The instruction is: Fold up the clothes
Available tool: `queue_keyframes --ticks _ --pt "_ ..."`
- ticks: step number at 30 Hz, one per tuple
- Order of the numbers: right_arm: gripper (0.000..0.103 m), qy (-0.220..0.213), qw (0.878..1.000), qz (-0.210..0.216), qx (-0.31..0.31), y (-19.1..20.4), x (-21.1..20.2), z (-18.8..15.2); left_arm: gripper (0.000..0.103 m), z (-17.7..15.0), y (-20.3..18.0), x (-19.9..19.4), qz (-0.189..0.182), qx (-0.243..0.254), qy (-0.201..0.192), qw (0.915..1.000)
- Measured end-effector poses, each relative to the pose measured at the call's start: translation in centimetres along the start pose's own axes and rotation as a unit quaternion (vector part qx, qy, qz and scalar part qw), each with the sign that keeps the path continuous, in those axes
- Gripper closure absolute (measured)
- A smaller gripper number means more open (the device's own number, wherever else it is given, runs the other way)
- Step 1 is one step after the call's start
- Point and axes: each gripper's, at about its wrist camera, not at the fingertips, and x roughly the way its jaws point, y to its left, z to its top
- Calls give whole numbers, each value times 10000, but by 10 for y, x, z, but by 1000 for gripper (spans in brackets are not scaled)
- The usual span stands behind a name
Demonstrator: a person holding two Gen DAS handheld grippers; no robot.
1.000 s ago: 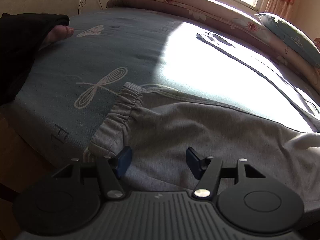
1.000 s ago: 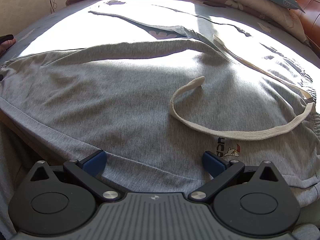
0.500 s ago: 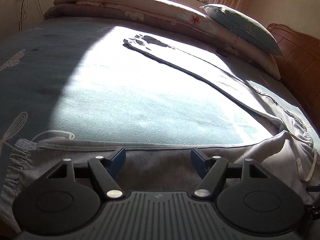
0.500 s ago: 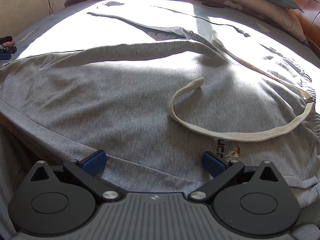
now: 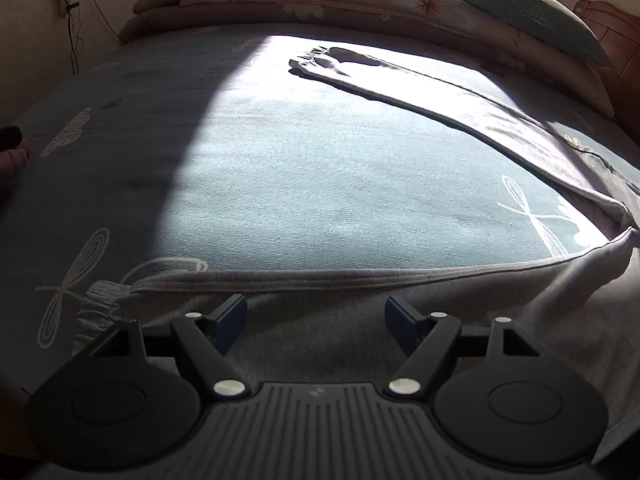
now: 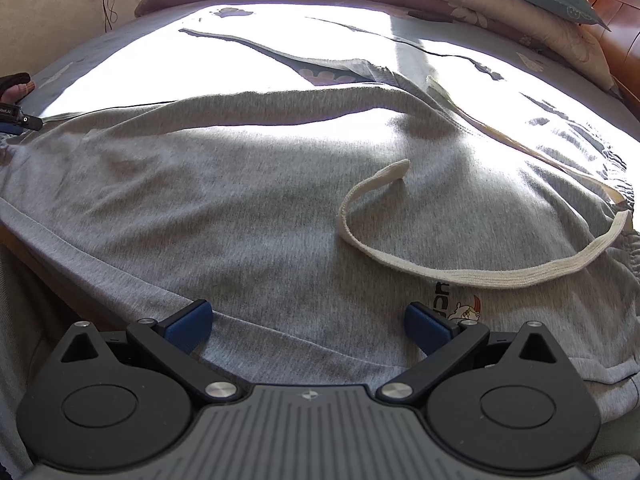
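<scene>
Grey sweatpants (image 6: 248, 200) lie spread on the bed, one leg (image 5: 460, 108) stretching away toward the far side. A cream drawstring (image 6: 472, 274) curls over the waist area beside a small printed logo (image 6: 456, 308). My right gripper (image 6: 308, 326) hovers open just above the near part of the pants. My left gripper (image 5: 316, 318) is open over the near leg, close to its elastic cuff (image 5: 100, 304), with nothing between the fingers. The left gripper's tip also shows at the far left of the right wrist view.
The bed carries a teal sheet (image 5: 312, 184) with dragonfly prints, half in bright sunlight. A rolled floral quilt (image 5: 304, 0) and a teal pillow (image 5: 528, 12) line the far edge. A wooden headboard (image 5: 616, 40) stands at right. A person's foot (image 5: 14, 156) rests at left.
The left gripper has swung from the cuff end to face across the bed along the leg's seam. The right gripper has barely moved. Both stay open.
</scene>
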Motion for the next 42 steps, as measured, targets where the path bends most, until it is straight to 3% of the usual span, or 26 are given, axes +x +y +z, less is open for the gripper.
queue_keyframes --ticks 4,7,11,17,20,23,29,32,33,37,39,42 --pt "0 -24 10000 -12 4 0 -1 -1 24 12 -70 12 -872 520 -27 9948" --pt "0 43 10000 -42 -13 1 -2 1 24 11 -100 37 -1183 549 155 9913" --pt "0 -219 9995 69 -200 6 -20 14 19 1 -106 55 -1162 335 253 9923" --pt "2 -834 9906 771 -760 35 -9 63 19 7 -94 48 -1551 -367 260 9869" --pt "8 -681 9853 1243 -950 55 23 79 18 4 -91 51 -1741 -492 322 9830" --pt "9 -261 9899 1159 -776 58 45 76 18 0 -87 53 -1779 -549 256 9822" --pt "0 -145 9881 1326 -773 43 16 24 16 1 -87 53 -1804 -455 257 9822" --pt "3 2 9870 1477 -631 37 8 31 15 1 -88 52 -1780 -407 254 9829" --pt "4 -126 9873 1524 -430 33 6 41 15 0 -88 51 -1771 -403 255 9830" --pt "3 -715 9901 1193 -191 22 20 84 15 -2 -87 48 -1735 -387 261 9837" --pt "4 -648 9947 800 25 14 41 96 15 -4 -87 47 -1717 -380 264 9841" --pt "4 -344 9980 509 156 3 51 82 15 -5 -86 45 -1690 -368 268 9846"
